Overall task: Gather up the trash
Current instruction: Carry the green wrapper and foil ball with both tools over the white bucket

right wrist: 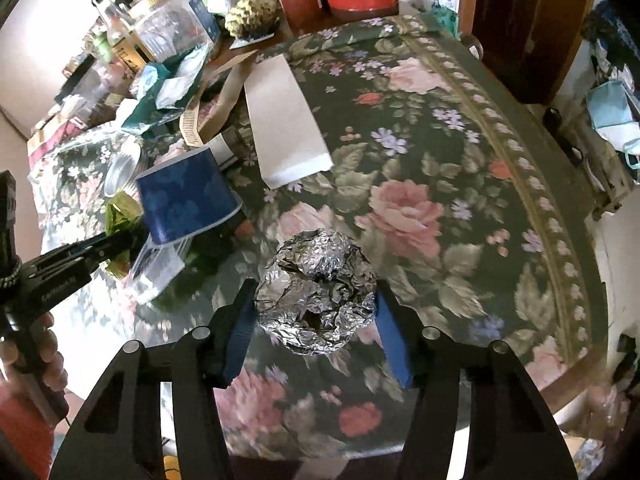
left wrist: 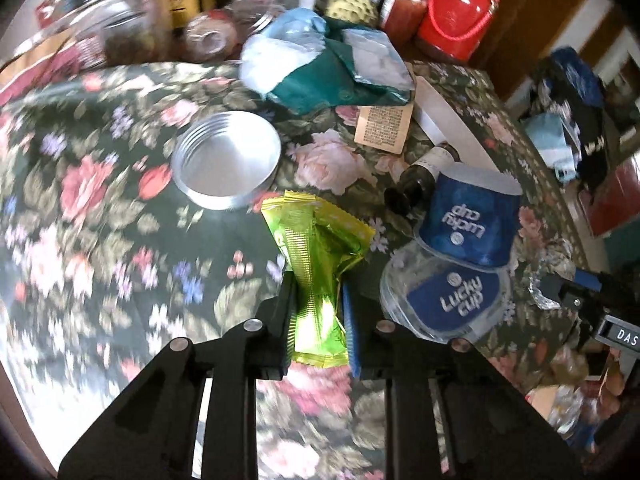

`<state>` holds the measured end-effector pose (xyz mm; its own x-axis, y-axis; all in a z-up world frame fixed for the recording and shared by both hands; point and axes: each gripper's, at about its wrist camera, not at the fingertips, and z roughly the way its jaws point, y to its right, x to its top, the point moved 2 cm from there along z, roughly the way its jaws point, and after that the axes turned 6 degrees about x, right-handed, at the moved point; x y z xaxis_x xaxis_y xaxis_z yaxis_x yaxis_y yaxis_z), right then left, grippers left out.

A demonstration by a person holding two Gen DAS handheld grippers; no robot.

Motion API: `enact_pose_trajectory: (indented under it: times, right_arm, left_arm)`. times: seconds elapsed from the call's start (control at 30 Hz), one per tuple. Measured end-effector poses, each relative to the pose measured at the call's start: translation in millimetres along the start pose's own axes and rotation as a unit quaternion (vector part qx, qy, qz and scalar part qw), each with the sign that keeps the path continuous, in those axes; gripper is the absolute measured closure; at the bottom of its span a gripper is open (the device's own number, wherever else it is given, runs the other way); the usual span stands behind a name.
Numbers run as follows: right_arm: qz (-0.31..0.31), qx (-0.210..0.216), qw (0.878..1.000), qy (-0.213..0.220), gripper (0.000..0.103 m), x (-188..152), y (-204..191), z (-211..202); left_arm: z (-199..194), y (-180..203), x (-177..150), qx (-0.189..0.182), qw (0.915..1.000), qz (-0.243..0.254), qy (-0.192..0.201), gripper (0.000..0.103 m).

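Looks like mid-pickup: the left gripper (left wrist: 316, 300) has its jaws pinched tight on a green wrapper (left wrist: 318, 264), and the right gripper (right wrist: 316, 316) clamps a foil ball (right wrist: 316, 292), both just above the floral surface (right wrist: 440, 168). Next they'll need a bin, none visible. The blue cup (left wrist: 468, 220) and its lid (left wrist: 448, 300) say "Lucky cup".
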<state>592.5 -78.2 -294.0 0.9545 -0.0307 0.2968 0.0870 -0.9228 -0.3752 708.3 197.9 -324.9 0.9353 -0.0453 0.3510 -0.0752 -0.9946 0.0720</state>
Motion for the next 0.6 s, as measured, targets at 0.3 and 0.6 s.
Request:
enact_pose_trajectory:
  times: [0.3,0.6]
  right_arm:
    - [-0.034,0.027,0.998,0.049,0.05,-15,19,-61]
    - [-0.115,0.052,0.984,0.124,0.05,-46,36,-154]
  left_arm:
    - [-81,30,-33,0.046,0.9945,-0.048,0.081,0.083]
    - [-184,100,-85,0.071,0.9765,-0.097,0.179,0.083]
